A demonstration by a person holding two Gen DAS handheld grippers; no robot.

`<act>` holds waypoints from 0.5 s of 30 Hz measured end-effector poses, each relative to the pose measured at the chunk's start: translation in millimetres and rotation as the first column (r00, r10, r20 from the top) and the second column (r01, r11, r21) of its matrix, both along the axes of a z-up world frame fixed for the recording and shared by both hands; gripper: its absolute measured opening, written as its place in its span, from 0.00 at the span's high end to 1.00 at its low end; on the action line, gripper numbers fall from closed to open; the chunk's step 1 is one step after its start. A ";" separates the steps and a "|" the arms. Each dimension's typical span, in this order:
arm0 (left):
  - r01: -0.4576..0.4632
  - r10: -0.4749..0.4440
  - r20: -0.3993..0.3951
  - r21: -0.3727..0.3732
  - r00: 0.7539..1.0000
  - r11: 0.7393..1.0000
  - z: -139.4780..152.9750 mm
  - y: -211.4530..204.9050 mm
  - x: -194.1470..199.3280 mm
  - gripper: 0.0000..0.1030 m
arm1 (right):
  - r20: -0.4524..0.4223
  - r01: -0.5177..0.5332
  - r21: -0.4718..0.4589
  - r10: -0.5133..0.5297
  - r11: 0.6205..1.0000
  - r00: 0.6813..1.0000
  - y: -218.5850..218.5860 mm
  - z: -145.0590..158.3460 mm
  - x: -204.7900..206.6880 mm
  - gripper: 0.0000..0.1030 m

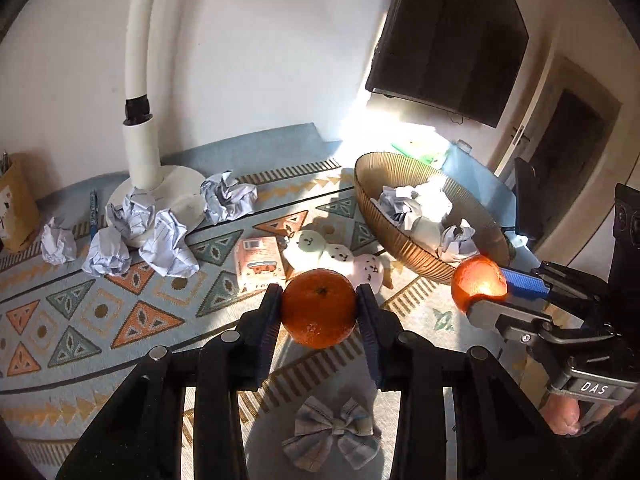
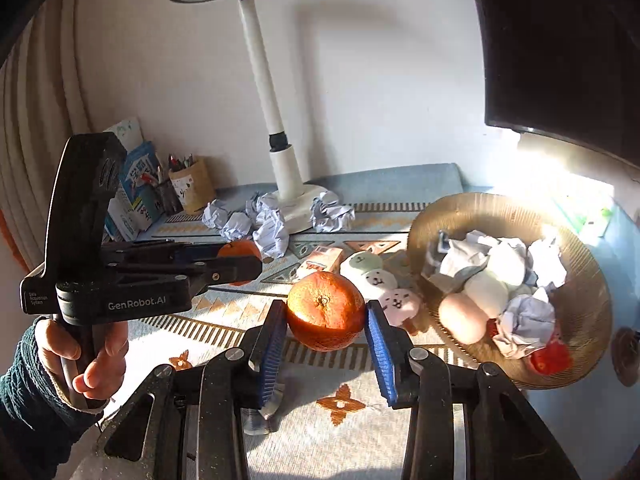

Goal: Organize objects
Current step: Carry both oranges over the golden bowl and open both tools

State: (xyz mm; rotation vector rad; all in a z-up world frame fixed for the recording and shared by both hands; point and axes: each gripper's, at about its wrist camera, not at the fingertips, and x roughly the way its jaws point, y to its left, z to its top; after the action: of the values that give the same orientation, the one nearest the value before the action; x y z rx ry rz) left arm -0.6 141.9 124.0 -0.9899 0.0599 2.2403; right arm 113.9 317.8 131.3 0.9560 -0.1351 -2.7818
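My left gripper (image 1: 319,308) is shut on an orange (image 1: 319,314) and holds it above the patterned cloth; it also shows in the right wrist view (image 2: 240,258) at the left. My right gripper (image 2: 326,316) is shut on a second orange (image 2: 326,316), held just left of the ribbed brown bowl (image 2: 588,280). That orange and gripper show in the left wrist view (image 1: 480,284) beside the bowl (image 1: 404,244). The bowl holds crumpled papers (image 2: 524,316), pale round toys and a red item.
Several crumpled paper balls (image 1: 160,236) lie around the white lamp base (image 1: 176,192). A small pink box (image 1: 260,262) and three plush toys (image 1: 332,256) lie mid-table. A checked bow (image 1: 330,436) lies near me. A pen holder (image 2: 190,190) and books stand at the back left.
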 end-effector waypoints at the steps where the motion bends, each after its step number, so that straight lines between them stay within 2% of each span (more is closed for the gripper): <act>1: 0.019 -0.019 -0.011 0.011 1.000 1.000 6.7 14.9 1.2 0.67 | -0.021 0.038 -0.007 -0.038 0.999 0.999 14.6 7.8 4.1 0.62; 5: 0.087 -0.085 -0.032 0.063 0.996 0.994 26.8 65.7 -1.2 0.67 | -0.086 0.216 -0.058 -0.221 0.975 0.972 76.2 31.1 11.9 0.62; 7: 0.101 -0.097 -0.064 0.058 0.993 0.993 30.2 92.3 -4.8 0.67 | -0.105 0.286 -0.118 -0.299 0.951 0.949 108.2 35.2 13.2 0.62; 11: 0.129 -0.126 -0.060 0.051 0.990 0.990 20.2 140.4 -18.3 0.67 | -0.064 0.429 -0.138 -0.440 0.893 0.896 153.5 25.0 -1.3 0.62; 15: 0.153 -0.152 -0.030 0.045 0.988 0.987 0.6 171.5 -24.3 0.66 | 0.003 0.508 -0.122 -0.511 0.853 0.859 178.0 2.7 -20.5 0.62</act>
State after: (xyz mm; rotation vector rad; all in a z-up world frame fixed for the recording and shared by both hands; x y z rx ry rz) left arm -24.9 313.3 124.5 -0.8996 0.0910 2.1053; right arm 93.4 495.8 134.0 0.9604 -0.6332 -3.2111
